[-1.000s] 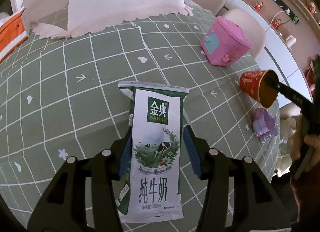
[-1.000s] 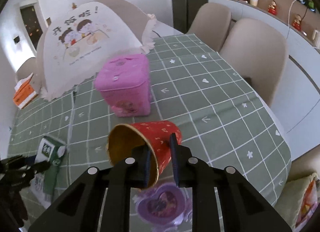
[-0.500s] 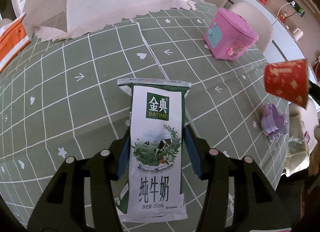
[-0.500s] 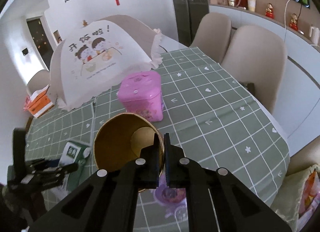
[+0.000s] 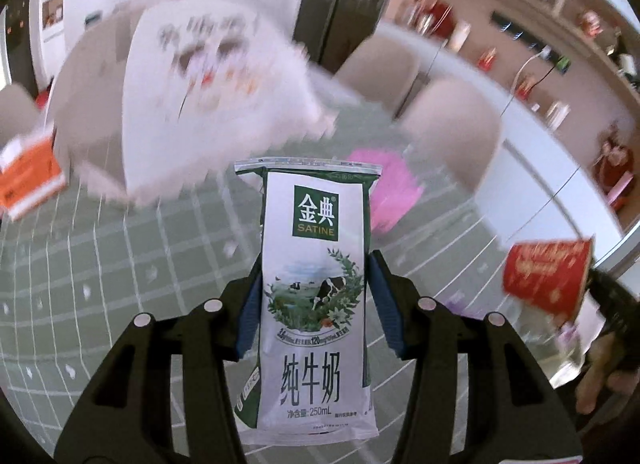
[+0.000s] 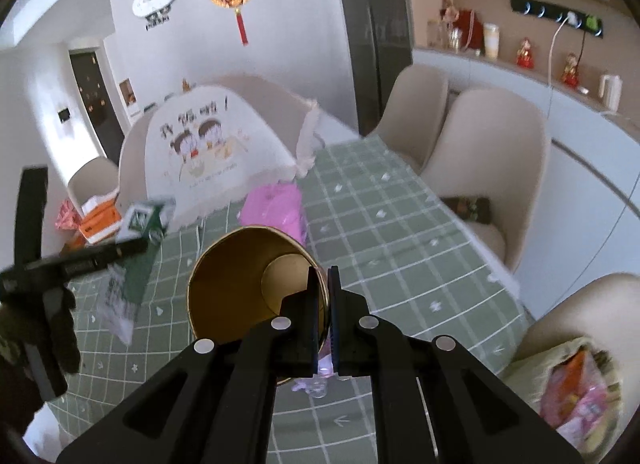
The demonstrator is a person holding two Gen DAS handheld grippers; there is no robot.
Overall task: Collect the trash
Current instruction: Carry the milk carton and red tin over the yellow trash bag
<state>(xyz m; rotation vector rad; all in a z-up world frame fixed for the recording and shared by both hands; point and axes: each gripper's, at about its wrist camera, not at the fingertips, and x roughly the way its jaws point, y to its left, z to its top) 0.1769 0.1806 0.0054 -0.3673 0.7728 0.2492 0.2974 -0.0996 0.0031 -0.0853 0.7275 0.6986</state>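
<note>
In the left wrist view, a white and green milk carton (image 5: 316,296) is clamped upright between the blue pads of the left gripper (image 5: 314,304), above the green checked tablecloth (image 5: 120,264); the background there is smeared by blur. At the right edge of that view the red outside of a paper cup (image 5: 546,274) is seen, off the table. In the right wrist view the same cup (image 6: 256,284) is shown from its open mouth, with only the gold inside and its rim visible, the rim pinched between the nearly closed fingers of the right gripper (image 6: 325,304). At far left there, the carton (image 6: 140,224) appears in the other tool. A pink box (image 6: 276,208) is seen beyond the cup, and a white printed food cover (image 6: 216,156) stands farther back, sharp only in this view.
</note>
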